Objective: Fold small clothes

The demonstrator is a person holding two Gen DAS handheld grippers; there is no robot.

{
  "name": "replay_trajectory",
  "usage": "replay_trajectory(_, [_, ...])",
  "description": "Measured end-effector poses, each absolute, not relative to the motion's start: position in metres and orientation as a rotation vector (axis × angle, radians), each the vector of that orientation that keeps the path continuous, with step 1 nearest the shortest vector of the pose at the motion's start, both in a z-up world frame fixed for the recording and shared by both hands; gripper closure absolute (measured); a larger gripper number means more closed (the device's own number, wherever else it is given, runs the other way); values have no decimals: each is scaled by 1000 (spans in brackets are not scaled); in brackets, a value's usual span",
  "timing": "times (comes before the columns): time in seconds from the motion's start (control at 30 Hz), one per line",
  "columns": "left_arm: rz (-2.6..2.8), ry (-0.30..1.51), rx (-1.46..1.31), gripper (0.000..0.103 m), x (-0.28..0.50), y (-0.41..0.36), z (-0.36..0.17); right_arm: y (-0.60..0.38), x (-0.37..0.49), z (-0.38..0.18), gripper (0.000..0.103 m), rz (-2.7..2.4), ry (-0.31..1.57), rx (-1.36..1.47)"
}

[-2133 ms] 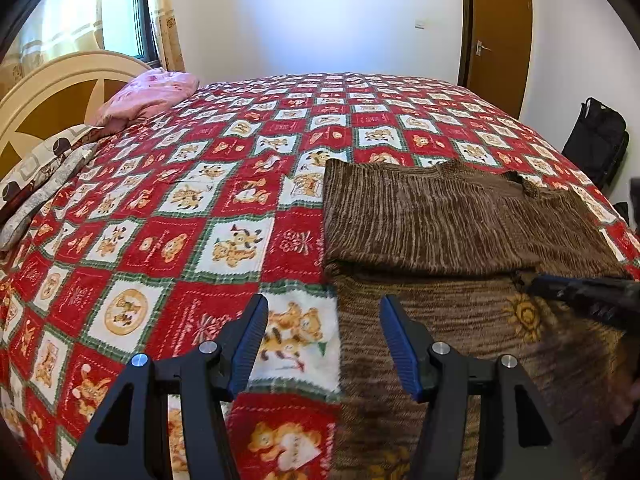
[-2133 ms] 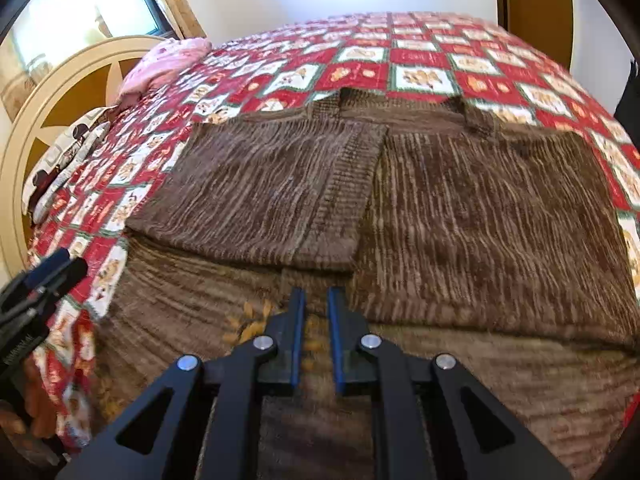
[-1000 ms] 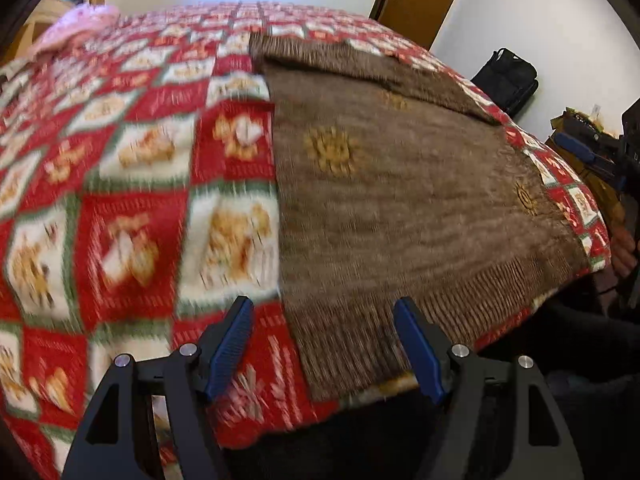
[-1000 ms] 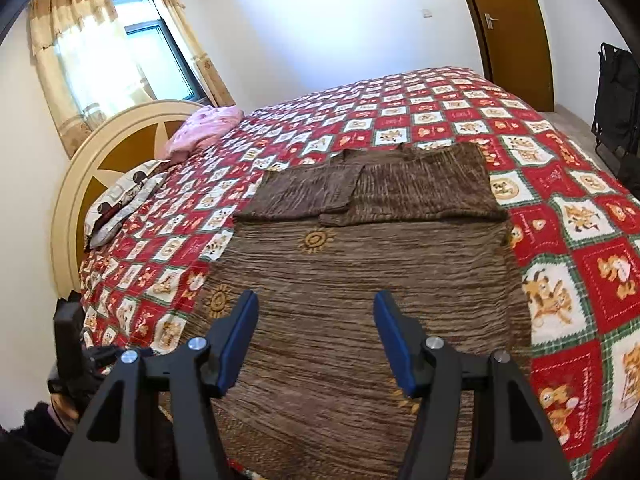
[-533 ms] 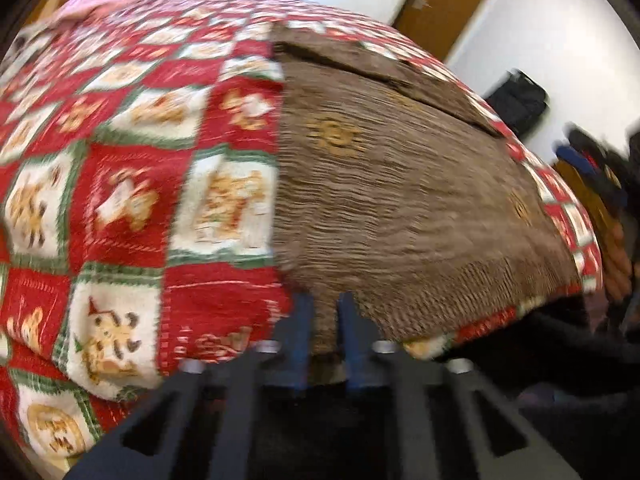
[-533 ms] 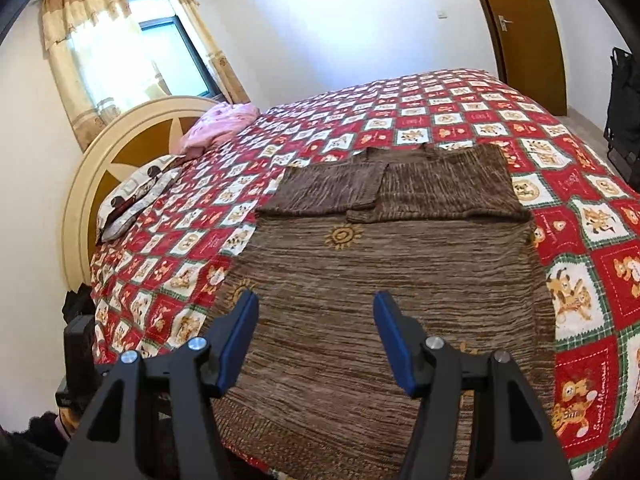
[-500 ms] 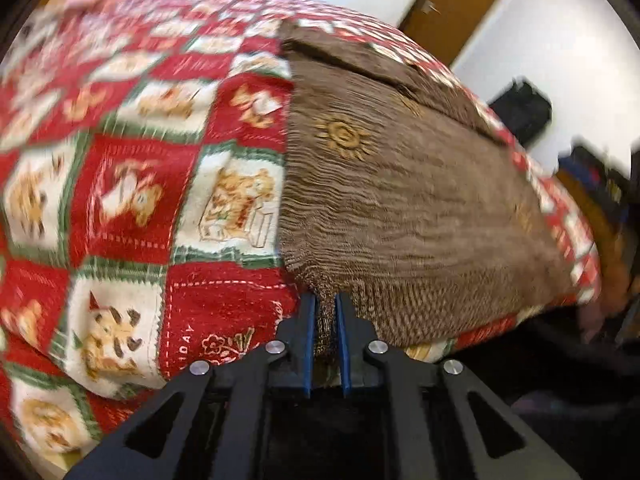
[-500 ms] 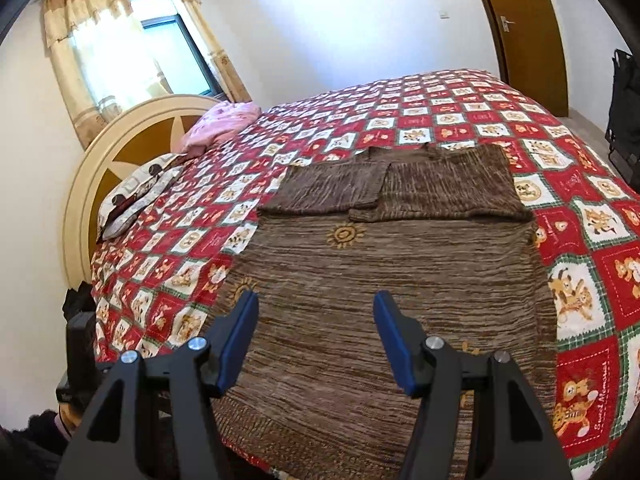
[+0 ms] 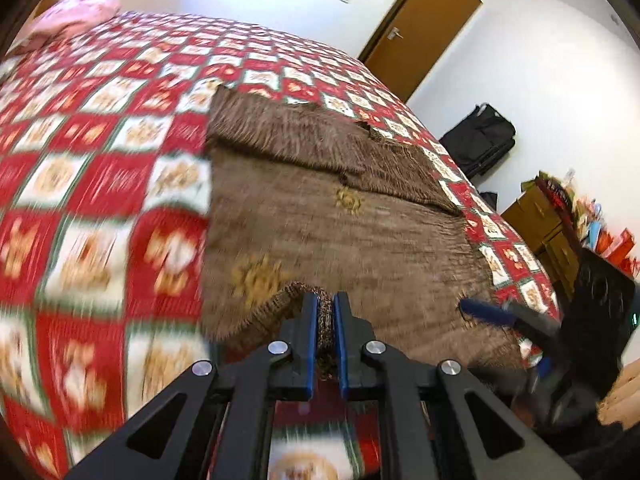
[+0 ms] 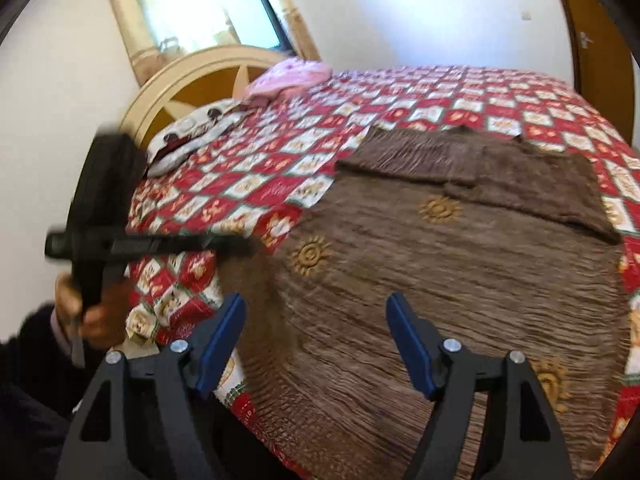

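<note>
Bed [image 9: 100, 184] fills both views, covered w/ a red-green-white checked blanket printed w/ cartoon bears, white walls all round. Brown knit sweater [image 9: 340, 220] lies spread on the near right part of the blanket, gold sun motifs on it, both sleeves folded in across the far end, hem toward the near edge of the bed. Left gripper [image 9: 326, 316] is clamped tight on the ribbed hem corner, blue pads pinching a bunch of knit that's lifted off the blanket, the corner curling up to the left of the jaws. Right gripper [image 10: 316, 340] hovers over the near hem, jaws wide and just been opening further, nothing pinched between them, only sweater lying below. Left wrist view alone gives the right side of the room: brown door [image 9: 416, 28] at the far corner, black bag [image 9: 480, 140] against the wall, wooden drawers [image 9: 536, 220] w/ colourful clutter on top, plus the right gripper's blue finger at the sweater's near right edge. Right wrist view alone gives the far left: cream arched headboard [image 10: 188, 80], curtained window [image 10: 208, 8], pink pillow [image 10: 288, 76], patterned pillow [image 10: 192, 136] beside it, and a hand [image 10: 92, 308] in a dark sleeve holding the left gripper, blurred, at the near left.
</note>
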State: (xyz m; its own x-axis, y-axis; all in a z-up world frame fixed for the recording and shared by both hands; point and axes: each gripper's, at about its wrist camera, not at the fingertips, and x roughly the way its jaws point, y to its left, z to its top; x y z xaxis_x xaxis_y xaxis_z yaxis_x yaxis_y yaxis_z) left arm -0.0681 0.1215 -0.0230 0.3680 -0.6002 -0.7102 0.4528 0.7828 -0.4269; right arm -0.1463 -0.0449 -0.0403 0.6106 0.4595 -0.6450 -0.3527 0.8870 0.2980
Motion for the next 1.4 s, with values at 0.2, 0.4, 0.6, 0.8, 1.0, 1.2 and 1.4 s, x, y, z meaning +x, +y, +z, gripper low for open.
replay_trajectory(0.2, [-700,1039,-90,95,-38,96,-30,-17,-110,-69,27,514,898,133])
replay_trajectory(0.4, [-744,1091,-52,95,-21,92,-30,-8,-68,-101,96,458,1028,161])
replay_trajectory(0.6, [-755,1021,7,87,-10,118,-23,-59,-53,-118,93,412,1074,417])
replay_trajectory(0.8, [-912,868,246,48,-27,96,-30,-70,-55,-110,93,434,1050,404])
replay_trajectory(1.0, [-1096,873,429,48,-33,68,-47,-65,-53,-105,93,455,1044,354])
replay_trajectory(1.2, [-1207,839,583,47,-44,55,-62,-57,-53,-97,95,577,1006,367])
replay_trajectory(1.4, [-1236,798,753,47,-51,50,-77,-44,-63,-80,95,696,981,276])
